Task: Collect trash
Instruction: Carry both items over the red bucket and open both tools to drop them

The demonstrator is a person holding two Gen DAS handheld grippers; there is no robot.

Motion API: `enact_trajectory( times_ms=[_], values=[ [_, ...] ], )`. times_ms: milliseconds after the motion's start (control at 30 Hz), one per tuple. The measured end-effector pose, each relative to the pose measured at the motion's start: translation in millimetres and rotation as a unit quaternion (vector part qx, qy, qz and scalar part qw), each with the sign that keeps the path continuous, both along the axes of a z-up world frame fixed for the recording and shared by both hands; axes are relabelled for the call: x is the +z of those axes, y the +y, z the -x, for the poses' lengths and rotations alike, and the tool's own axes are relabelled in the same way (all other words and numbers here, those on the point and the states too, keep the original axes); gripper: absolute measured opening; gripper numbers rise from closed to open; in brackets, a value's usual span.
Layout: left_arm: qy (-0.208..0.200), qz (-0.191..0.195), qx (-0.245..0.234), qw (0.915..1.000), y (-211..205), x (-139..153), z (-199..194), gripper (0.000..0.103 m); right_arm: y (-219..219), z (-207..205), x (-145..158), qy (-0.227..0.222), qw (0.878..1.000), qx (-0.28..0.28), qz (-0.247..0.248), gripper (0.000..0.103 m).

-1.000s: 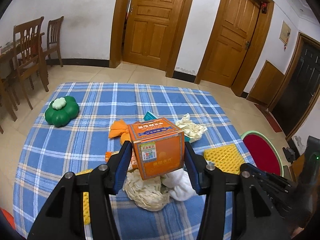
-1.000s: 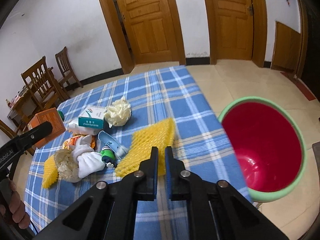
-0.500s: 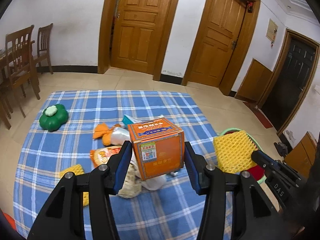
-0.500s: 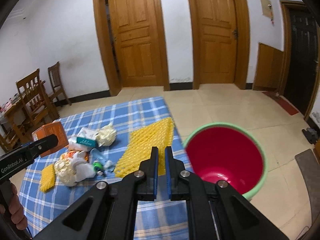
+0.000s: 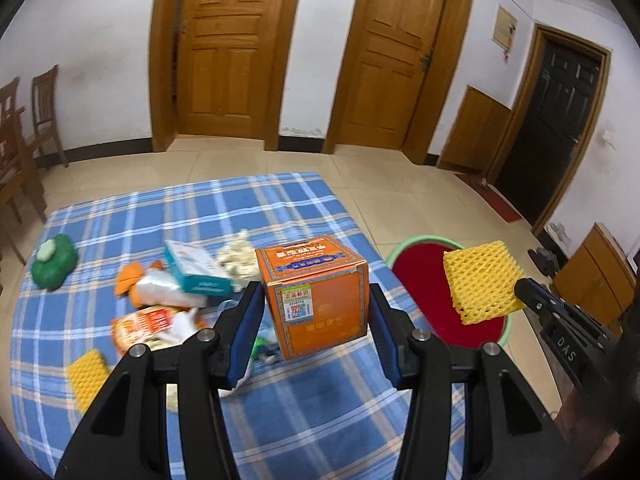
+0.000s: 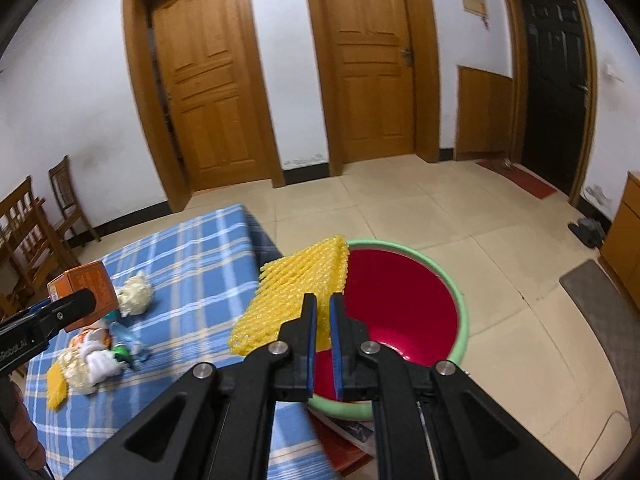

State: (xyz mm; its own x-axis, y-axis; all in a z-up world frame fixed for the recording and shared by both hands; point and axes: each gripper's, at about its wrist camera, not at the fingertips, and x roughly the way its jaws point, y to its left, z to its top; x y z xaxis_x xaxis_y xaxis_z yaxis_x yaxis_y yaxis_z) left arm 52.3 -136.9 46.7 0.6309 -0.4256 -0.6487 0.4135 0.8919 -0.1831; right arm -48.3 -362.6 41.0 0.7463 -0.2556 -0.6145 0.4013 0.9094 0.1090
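Note:
My left gripper [image 5: 316, 312] is shut on an orange cardboard box [image 5: 316, 296] and holds it above the blue plaid tablecloth [image 5: 304, 420]. My right gripper [image 6: 323, 312] is shut on a yellow foam net [image 6: 296, 288] and holds it over the left rim of the red bin with a green rim [image 6: 400, 300]. That net [image 5: 478, 284] and the bin [image 5: 420, 276] also show at the right in the left wrist view. Loose trash lies on the cloth: a teal and white carton [image 5: 196, 268], crumpled paper [image 5: 236, 256], an orange snack bag [image 5: 146, 320].
A green pumpkin-shaped object [image 5: 54, 264] sits at the cloth's left. A second yellow foam net [image 5: 86, 376] lies near the front left. Wooden chairs [image 6: 36, 224] stand left of the table. The bin stands on the tiled floor [image 6: 500, 248] off the table's right edge.
My right gripper has lifted the yellow foam net off the cloth and carried it right to the bin. My left gripper has risen and swung right with the orange box.

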Motion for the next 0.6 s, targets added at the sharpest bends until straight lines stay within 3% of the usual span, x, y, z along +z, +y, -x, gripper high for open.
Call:
enact_trajectory(
  times_ms=[333,600],
  values=[
    [0.015,-0.017,-0.063,0.9977,-73.4,-15.7,-16.9,0.053,-58.6,-3.3,-35.6,0.030,0.998,-0.047,-0.034,0.008],
    [0.037,-0.040,-0.099,0.9936,-123.7,-37.0,-29.2,0.053,-84.4,-5.2,-57.6,0.040,0.996,-0.052,-0.067,0.011]
  ],
)
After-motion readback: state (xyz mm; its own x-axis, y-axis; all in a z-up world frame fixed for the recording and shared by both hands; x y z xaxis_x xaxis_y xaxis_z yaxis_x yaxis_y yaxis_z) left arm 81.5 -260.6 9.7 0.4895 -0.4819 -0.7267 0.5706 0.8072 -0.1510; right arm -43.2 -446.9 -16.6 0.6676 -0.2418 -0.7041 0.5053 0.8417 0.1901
